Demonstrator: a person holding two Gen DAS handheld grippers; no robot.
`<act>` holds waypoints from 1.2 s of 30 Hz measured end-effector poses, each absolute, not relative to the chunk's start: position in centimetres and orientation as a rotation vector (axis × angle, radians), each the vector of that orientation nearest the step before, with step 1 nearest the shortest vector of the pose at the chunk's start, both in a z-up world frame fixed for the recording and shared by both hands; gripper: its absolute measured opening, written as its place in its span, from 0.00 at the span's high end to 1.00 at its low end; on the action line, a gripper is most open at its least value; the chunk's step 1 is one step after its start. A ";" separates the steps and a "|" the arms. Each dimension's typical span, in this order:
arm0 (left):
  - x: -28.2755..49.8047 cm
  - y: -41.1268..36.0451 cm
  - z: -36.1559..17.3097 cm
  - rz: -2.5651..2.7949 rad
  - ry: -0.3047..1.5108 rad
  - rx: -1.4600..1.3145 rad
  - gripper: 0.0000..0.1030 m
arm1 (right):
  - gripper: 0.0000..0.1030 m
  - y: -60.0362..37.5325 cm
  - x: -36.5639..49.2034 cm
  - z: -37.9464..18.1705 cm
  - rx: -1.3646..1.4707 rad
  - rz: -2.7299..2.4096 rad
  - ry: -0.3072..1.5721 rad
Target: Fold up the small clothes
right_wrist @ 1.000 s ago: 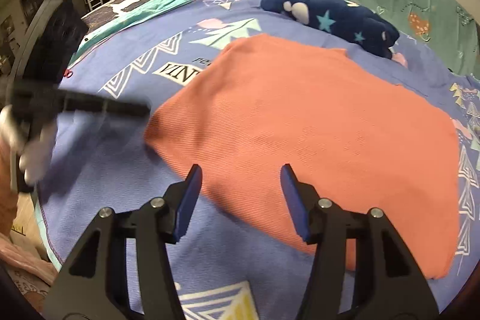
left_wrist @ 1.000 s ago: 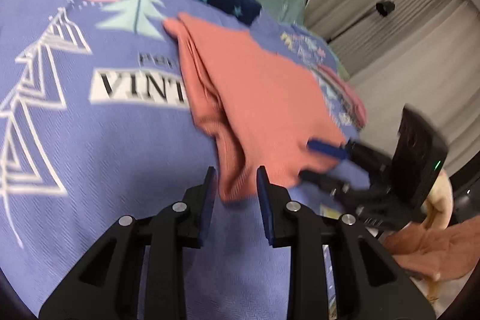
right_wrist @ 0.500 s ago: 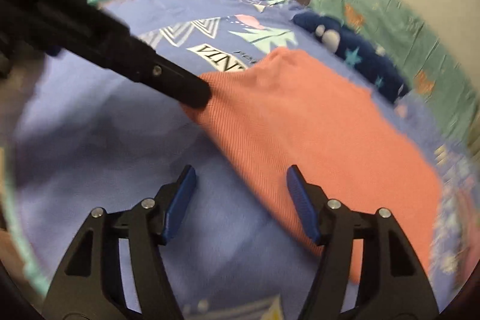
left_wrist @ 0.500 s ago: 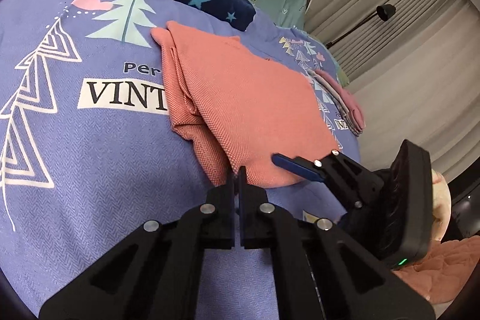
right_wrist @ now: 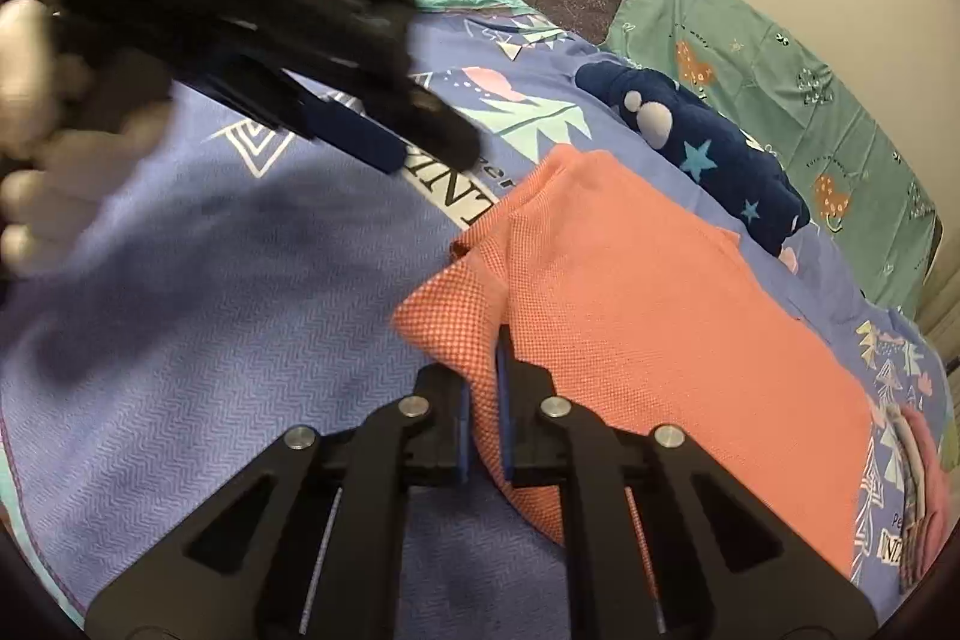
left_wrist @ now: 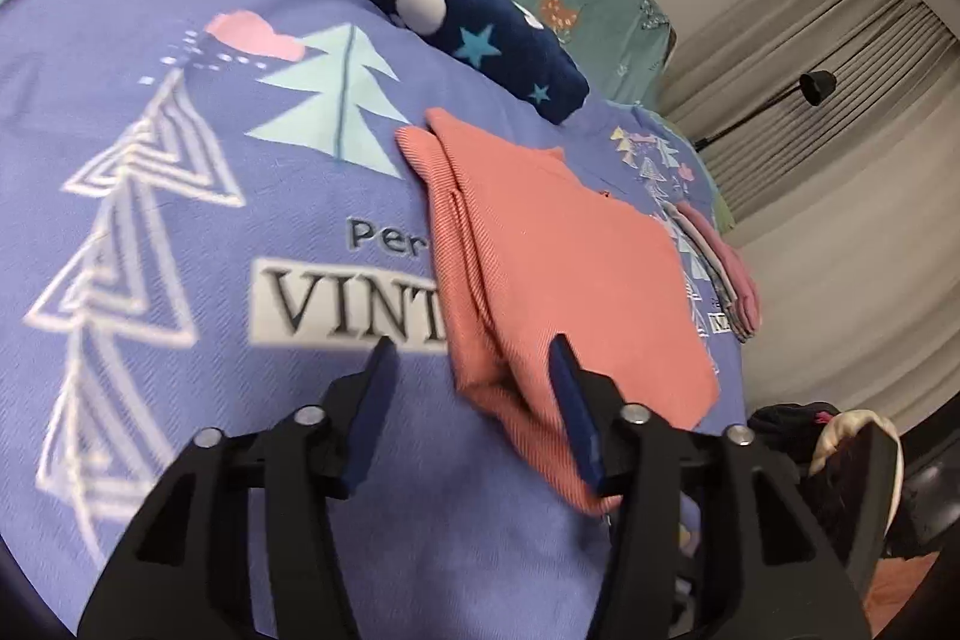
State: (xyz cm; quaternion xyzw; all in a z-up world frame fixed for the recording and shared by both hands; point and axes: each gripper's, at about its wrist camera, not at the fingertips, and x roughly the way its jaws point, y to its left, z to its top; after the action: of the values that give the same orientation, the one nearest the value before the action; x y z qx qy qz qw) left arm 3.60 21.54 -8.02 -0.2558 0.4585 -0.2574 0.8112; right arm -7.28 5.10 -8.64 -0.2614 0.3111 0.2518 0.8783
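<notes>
Now mid-fold — right tool (right_wrist: 483, 388) clenched on the near corner of the salmon shirt (left_wrist: 564, 268), which lies part-folded on the bed (left_wrist: 180, 340); left tool (left_wrist: 474, 388) released, straddling its edge. Next likely: carry the corner across.

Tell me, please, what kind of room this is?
Most likely a bedroom: the salmon garment lies on a printed bedspread, with a pillow by the wall and curtains.
</notes>
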 end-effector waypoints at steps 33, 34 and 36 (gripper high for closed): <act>14.3 11.7 -2.8 -0.582 0.912 -0.529 0.90 | 0.94 -4.7 -5.9 -3.0 -0.071 0.517 0.645; 14.3 11.1 -2.4 -0.587 0.909 -0.523 0.90 | 0.94 -5.6 -6.0 -2.7 -0.051 0.511 0.641; 14.4 9.6 -1.4 -0.592 0.903 -0.503 0.90 | 0.94 -6.7 -6.3 -2.3 -0.035 0.502 0.625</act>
State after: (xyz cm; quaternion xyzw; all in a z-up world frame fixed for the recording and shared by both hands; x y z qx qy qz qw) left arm 14.43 9.64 -1.41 -0.2369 0.4253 -0.2789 0.8278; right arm -6.25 -6.74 -2.33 -0.0171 0.3041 0.2442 0.9207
